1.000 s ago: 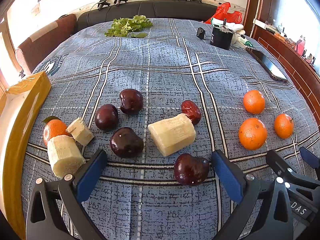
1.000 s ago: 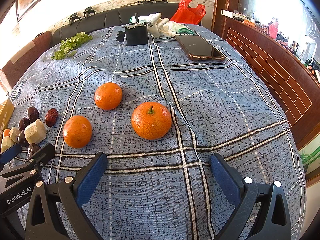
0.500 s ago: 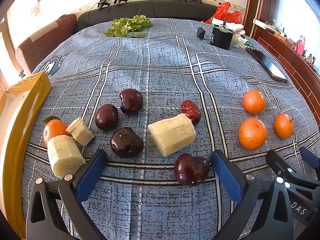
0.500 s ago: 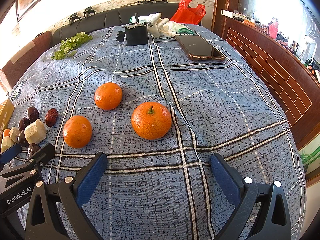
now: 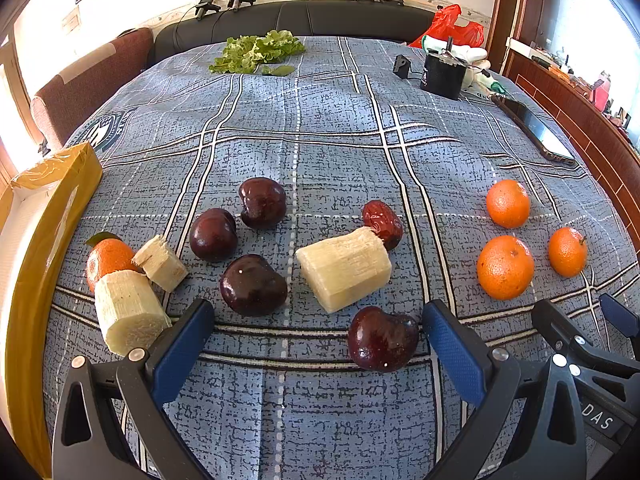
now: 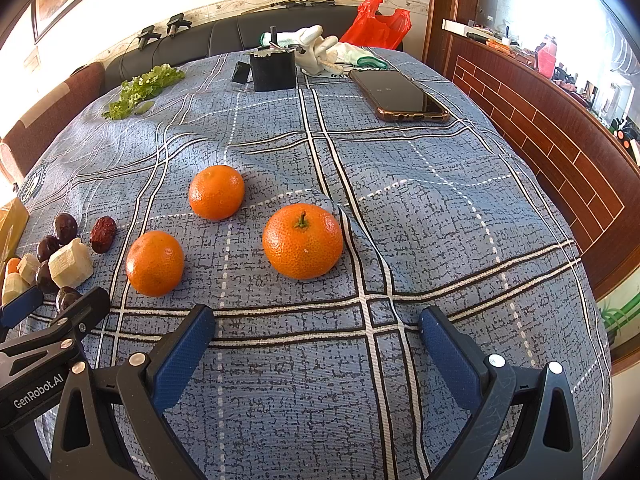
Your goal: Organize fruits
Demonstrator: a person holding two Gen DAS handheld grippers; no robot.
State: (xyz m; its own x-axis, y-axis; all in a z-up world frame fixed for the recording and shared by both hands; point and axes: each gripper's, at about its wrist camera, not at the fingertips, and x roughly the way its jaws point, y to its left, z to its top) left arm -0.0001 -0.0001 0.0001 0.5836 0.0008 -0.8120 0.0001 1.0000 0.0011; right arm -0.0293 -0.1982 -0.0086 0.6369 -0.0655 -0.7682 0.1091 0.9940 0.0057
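Dark plum [image 5: 382, 339] lying on the checked cloth [image 5: 320, 140], just inside the left gripper [image 5: 318, 344], whose jaws stand apart and empty. Likely smooth, firm but bruisable; best taken across its widest part. Three oranges [image 6: 303, 246] sit together ahead of the right gripper [image 6: 316, 346], likewise spread and empty. Legible: "GenRobot.AI", "DAS".

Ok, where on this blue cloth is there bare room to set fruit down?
Bare cloth lies between the lettuce and the plums, and right of the stemmed orange below the phone. The plums and sugarcane pieces by the yellow box are crowded.
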